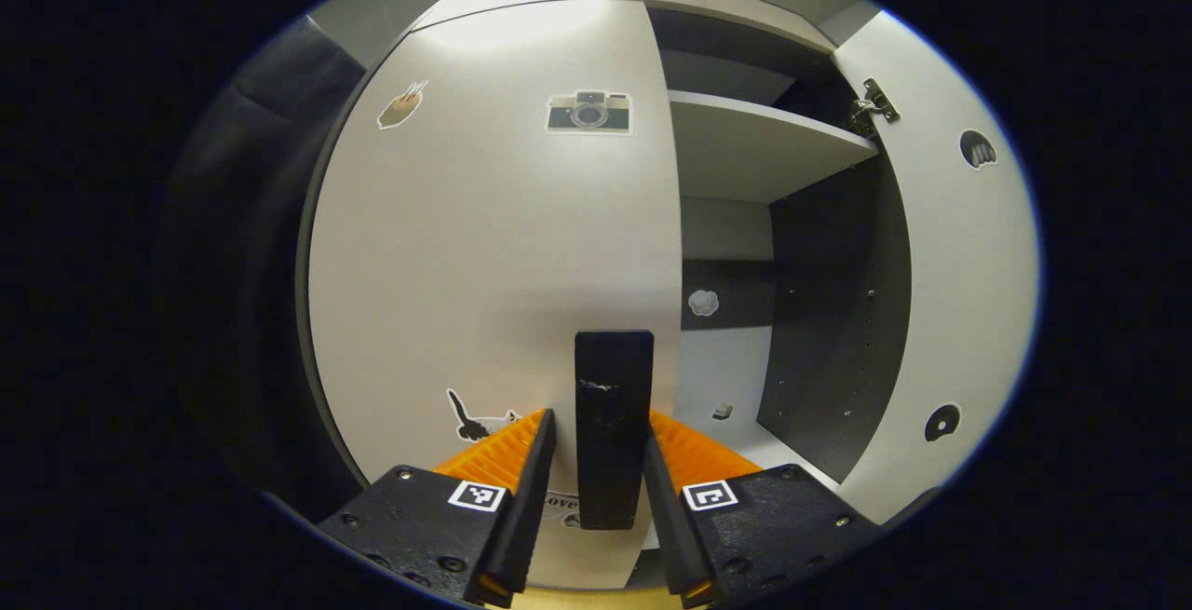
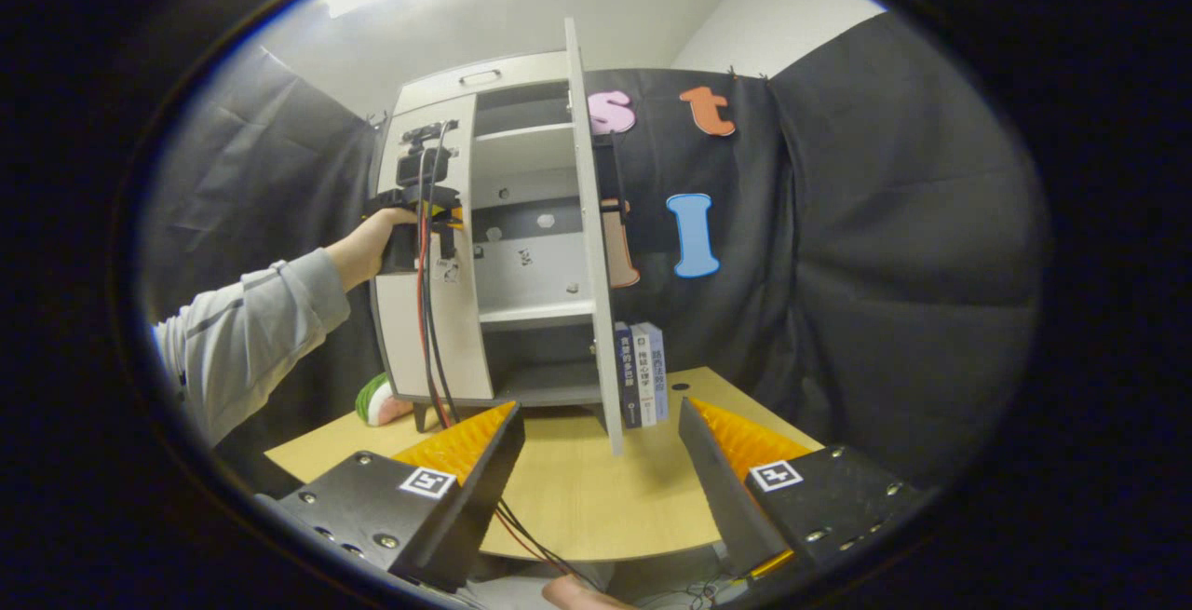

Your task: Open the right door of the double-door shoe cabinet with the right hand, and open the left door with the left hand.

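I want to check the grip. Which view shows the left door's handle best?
The left gripper view: the black handle stands close up between the left gripper fingers on the left door. In the right gripper view that spot is far off, hidden behind the hand and gripper.

In the right gripper view the shoe cabinet (image 2: 438, 312) stands mid-frame on the worktop (image 2: 596, 489), its right door (image 2: 589, 237) swung out edge-on. Books (image 2: 643, 372) stand just right of that door, at the cabinet's foot.
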Tool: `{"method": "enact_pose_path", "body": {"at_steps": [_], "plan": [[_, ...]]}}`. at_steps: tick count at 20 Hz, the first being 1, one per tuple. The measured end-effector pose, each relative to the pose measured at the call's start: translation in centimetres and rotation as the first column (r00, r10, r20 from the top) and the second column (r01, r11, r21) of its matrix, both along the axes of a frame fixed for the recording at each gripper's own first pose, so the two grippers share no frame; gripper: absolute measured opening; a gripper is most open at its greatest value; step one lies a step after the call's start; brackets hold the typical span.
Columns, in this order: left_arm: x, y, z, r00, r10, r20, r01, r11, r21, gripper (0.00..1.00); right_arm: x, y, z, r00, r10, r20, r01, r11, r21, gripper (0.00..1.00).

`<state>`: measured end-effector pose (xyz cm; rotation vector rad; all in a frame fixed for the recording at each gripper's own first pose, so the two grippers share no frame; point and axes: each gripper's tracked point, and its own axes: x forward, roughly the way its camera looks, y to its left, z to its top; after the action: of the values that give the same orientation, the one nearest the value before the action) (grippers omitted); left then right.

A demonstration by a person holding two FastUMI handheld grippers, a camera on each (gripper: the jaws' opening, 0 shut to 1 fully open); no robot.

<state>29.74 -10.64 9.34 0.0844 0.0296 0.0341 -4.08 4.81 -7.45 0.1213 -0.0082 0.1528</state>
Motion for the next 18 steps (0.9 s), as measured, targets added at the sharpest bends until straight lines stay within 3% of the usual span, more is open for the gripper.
{"method": "enact_pose_path", "body": {"at_steps": [1, 3, 6, 14, 18], "plan": [[-0.1, -0.3, 0.1, 1.0, -0.003, 0.0, 0.003, 1.0, 0.016, 0.49, 0.0, 0.3, -0.2, 1.0, 0.013, -0.006, -0.013, 1.0, 0.005, 0.99], [-0.1, -0.1, -0.1, 1.0, -0.002, -0.014, 0.001, 1.0, -0.009, 0.32, 0.0, 0.7, -0.4, 0.999, 0.029, -0.017, -0.028, 0.999, 0.016, 0.99], [-1.3, 0.0, -0.2, 0.999, -0.016, -0.035, 0.013, 0.998, -0.066, 0.3, 0.0, 0.6, -0.3, 0.999, 0.034, -0.009, -0.034, 0.999, 0.011, 0.99], [-9.7, 2.4, 0.5, 0.991, -0.128, -0.046, 0.127, 0.992, -0.023, 0.24, 0.3, 0.6, -0.2, 0.998, 0.057, -0.019, -0.056, 0.997, 0.052, 0.99], [-12.8, 4.2, 1.1, 0.981, -0.194, -0.009, 0.193, 0.98, -0.053, 0.23, -0.7, 2.9, 0.2, 0.99, 0.138, -0.005, -0.137, 0.987, 0.083, 1.0]]}}
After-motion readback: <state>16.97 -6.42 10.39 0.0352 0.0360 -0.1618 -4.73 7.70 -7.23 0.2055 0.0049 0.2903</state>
